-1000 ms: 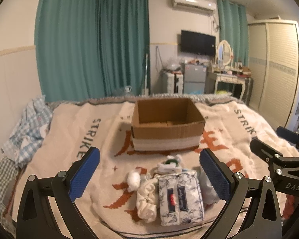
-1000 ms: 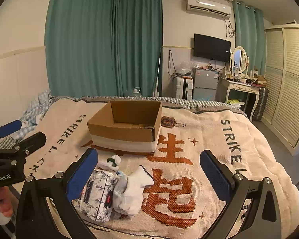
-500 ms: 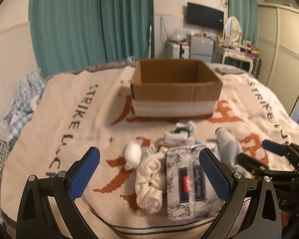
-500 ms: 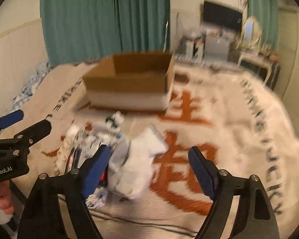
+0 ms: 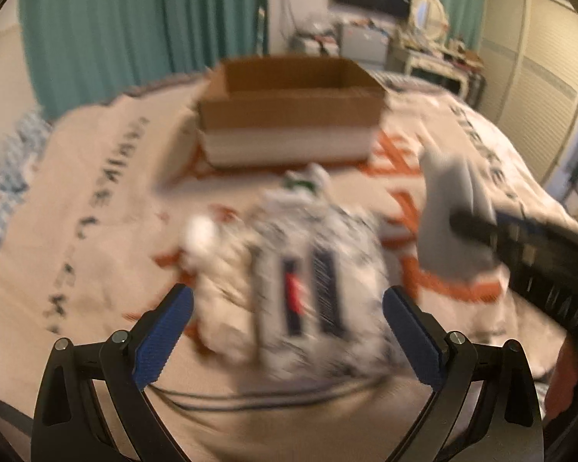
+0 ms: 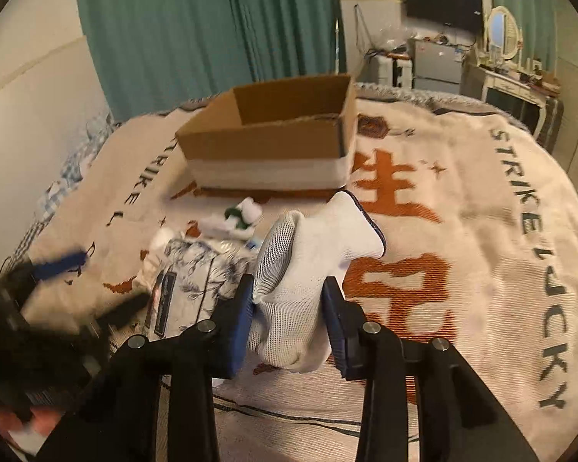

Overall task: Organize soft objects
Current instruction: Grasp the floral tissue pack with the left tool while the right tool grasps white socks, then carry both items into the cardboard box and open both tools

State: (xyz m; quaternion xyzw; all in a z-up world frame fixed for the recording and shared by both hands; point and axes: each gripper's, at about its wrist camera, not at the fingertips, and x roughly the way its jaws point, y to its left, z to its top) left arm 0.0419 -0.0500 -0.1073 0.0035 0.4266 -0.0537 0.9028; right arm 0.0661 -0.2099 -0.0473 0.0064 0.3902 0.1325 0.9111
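Note:
My right gripper (image 6: 287, 304) is shut on a white mesh sock (image 6: 308, 265) near the bed's front edge; the sock (image 5: 452, 211) also shows in the left wrist view, in the right gripper (image 5: 478, 227). My left gripper (image 5: 287, 321) is open, its blue pads either side of a floral tissue pack (image 5: 320, 292) just ahead, not touching it. The pack (image 6: 190, 281) lies left of the sock. A cream rolled cloth (image 5: 219, 269), a white ball (image 5: 200, 231) and a white-and-green bundle (image 6: 237, 219) lie around it. An open cardboard box (image 6: 273, 146) stands behind.
All lies on a cream blanket (image 6: 462, 231) with orange characters and "STRIKE LUCKY" lettering. Checked cloth (image 6: 69, 169) is bunched at the bed's left side. Teal curtains (image 6: 196, 30), a wardrobe (image 5: 539, 77) and a dressing table (image 6: 516, 81) stand behind the bed.
My right gripper has closed on the white sock. My left gripper has moved down and forward to the tissue pack, still open.

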